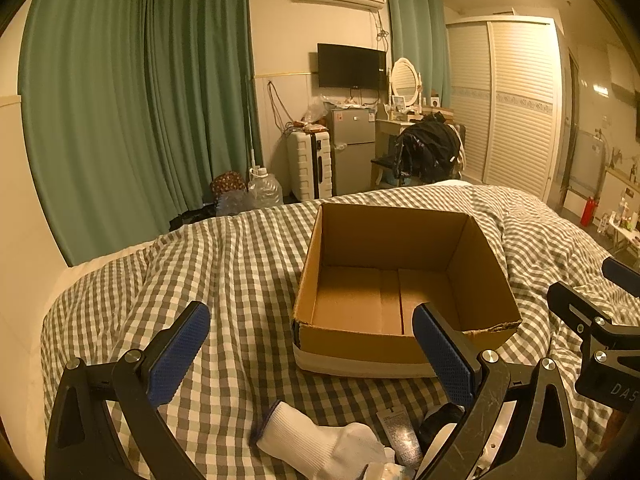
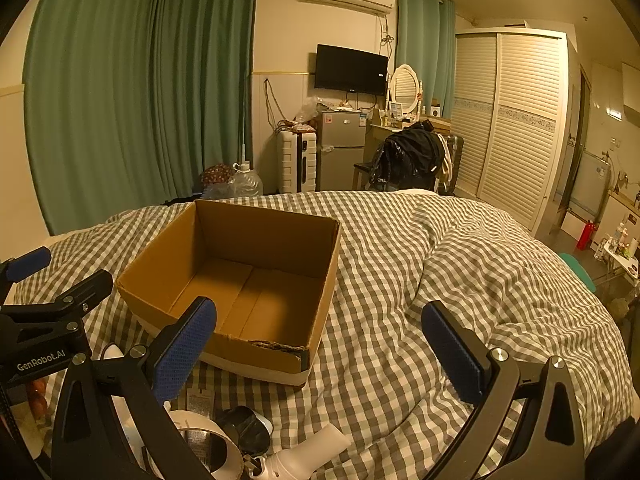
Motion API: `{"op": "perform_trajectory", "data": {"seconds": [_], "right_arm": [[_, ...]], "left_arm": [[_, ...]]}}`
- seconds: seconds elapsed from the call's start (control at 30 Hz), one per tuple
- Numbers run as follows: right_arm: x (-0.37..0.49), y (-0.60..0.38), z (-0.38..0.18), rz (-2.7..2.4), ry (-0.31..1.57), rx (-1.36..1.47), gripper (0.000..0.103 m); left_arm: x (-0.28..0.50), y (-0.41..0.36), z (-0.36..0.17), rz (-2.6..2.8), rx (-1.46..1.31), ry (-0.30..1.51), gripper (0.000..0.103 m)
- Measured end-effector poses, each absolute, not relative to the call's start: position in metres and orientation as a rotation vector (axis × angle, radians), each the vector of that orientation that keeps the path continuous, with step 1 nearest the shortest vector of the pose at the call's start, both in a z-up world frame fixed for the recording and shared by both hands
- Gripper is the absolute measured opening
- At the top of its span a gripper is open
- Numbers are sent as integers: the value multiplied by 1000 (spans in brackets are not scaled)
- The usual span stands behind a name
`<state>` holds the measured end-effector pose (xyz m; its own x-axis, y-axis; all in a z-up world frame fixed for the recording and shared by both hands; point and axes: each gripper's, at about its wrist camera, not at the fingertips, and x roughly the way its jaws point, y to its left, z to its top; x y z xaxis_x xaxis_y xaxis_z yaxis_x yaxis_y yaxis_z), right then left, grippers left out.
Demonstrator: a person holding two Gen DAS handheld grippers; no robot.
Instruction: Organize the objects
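Both the left hand-held gripper [image 1: 310,354] and right hand-held gripper [image 2: 320,354] stand fully open and empty. The cardboard box [image 1: 404,280] sits empty on the bed [image 1: 224,264]. The white sock [image 1: 320,440] and other small items lie in front of it. Risk: soft bedding yields under pressure, so a grasp may pinch the duvet or tip the box.

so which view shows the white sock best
The left wrist view: the white sock lies in plain sight on the checked bedding, below the cardboard box. In the right wrist view no sock can be made out.
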<state>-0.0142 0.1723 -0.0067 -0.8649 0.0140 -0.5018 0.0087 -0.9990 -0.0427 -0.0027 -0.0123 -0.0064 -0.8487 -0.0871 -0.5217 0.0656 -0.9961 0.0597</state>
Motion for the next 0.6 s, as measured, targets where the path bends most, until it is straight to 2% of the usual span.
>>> {"op": "perform_trajectory", "data": {"seconds": [0.6], "right_arm": [[-14, 172, -9, 3034, -63, -835, 103]], "left_arm": [[-1, -11, -5, -2968, 816, -32, 103]]}}
